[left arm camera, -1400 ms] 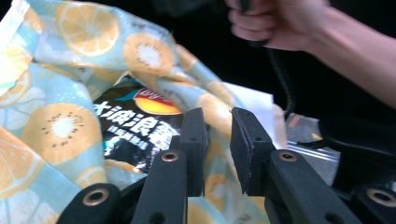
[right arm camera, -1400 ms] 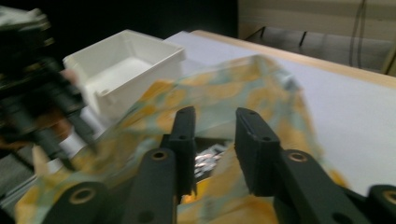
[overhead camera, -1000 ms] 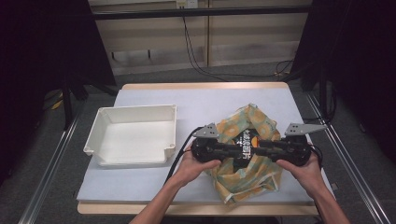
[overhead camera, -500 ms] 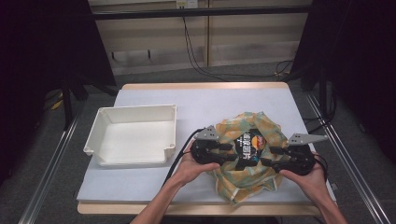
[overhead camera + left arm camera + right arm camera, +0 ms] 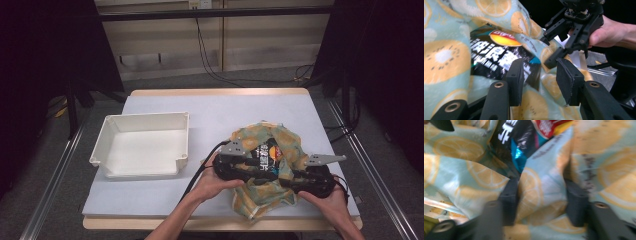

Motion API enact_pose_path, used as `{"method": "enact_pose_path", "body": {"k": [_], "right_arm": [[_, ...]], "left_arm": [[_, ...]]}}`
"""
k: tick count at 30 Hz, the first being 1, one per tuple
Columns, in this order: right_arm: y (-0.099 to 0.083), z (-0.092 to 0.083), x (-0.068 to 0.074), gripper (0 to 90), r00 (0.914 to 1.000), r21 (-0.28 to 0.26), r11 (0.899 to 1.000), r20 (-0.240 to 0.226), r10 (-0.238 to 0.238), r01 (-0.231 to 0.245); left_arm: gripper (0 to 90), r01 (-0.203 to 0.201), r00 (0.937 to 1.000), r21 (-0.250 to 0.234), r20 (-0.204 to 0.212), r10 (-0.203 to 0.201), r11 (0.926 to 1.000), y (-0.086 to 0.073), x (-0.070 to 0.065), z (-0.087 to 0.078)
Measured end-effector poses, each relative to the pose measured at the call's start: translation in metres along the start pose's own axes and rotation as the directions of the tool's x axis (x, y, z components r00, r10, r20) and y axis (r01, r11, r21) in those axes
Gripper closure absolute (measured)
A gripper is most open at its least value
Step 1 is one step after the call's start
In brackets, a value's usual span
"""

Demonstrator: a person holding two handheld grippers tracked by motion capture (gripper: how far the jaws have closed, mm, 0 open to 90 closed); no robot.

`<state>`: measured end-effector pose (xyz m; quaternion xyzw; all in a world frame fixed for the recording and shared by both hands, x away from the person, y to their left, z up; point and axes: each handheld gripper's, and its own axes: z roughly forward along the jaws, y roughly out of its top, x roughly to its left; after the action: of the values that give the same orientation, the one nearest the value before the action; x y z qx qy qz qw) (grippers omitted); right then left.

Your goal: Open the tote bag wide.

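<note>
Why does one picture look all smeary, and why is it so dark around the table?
The right gripper view is blurred: the lemon-print cloth and black jaws look smeared. The left gripper view is sharper, with glare on the shiny black snack bag. In the high view, light falls on the white-covered table, while the room's sides stay nearly black.

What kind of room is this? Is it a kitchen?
Probably not a kitchen; it looks like a lab or recording setup. A lone table stands among dark curtains, cables trail along the floor, and a person works with handheld grippers.
</note>
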<state>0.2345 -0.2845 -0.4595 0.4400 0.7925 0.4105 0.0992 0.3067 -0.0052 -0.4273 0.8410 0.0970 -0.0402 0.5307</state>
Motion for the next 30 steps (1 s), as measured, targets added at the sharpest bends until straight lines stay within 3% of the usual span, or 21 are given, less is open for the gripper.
{"method": "enact_pose_path", "body": {"k": [6,9,14,18,20,21,25,27,30], "right_arm": [[-0.012,-0.02,-0.006,86.5,0.9996,-0.049,0.998,-0.001,0.028,-0.028],[-0.018,-0.026,-0.008,89.6,0.9994,-0.06,0.998,0.005,0.034,-0.034],[-0.031,-0.03,-0.011,90.0,0.9974,-0.065,0.995,0.017,0.07,-0.069],[-0.044,-0.031,-0.01,90.0,0.9946,-0.084,0.991,0.01,0.103,-0.102],[-0.045,-0.031,-0.009,90.0,0.9941,-0.068,0.993,0.048,0.097,-0.094],[-0.046,-0.033,-0.01,90.0,0.9941,-0.073,0.993,0.046,0.099,-0.095],[-0.047,-0.035,-0.012,88.5,0.9961,-0.091,0.992,0.008,0.088,-0.087],[-0.047,-0.035,-0.012,84.2,0.9968,-0.095,0.992,0.003,0.08,-0.079],[-0.047,-0.035,-0.012,77.5,0.9967,-0.101,0.992,-0.004,0.081,-0.081]], "left_arm": [[66.3,-0.014,0.9997,0.0,0.021,0.014,0.9999,0.012,-0.008,0.0],[68.3,-0.016,0.9995,0.0,0.025,0.016,0.9999,0.018,-0.008,0.003],[72.1,-0.031,0.9994,0.027,0.018,0.03,0.9992,0.029,-0.008,0.012],[76.5,-0.029,0.9984,0.023,0.048,0.028,0.9993,0.037,-0.008,0.028],[76.4,-0.039,0.998,0.038,0.051,0.037,0.9985,0.041,-0.009,0.037],[76.4,-0.035,0.998,0.04,0.055,0.033,0.9986,0.042,-0.009,0.042],[70.3,-0.02,0.9992,0.101,0.035,0.017,0.9946,0.028,-0.003,0.064],[67.7,-0.04,0.999,0.118,0.026,0.037,0.9922,0.022,-0.002,0.069],[65.7,-0.048,0.9988,0.108,0.017,0.046,0.993,0.02,-0.001,0.071]]}}
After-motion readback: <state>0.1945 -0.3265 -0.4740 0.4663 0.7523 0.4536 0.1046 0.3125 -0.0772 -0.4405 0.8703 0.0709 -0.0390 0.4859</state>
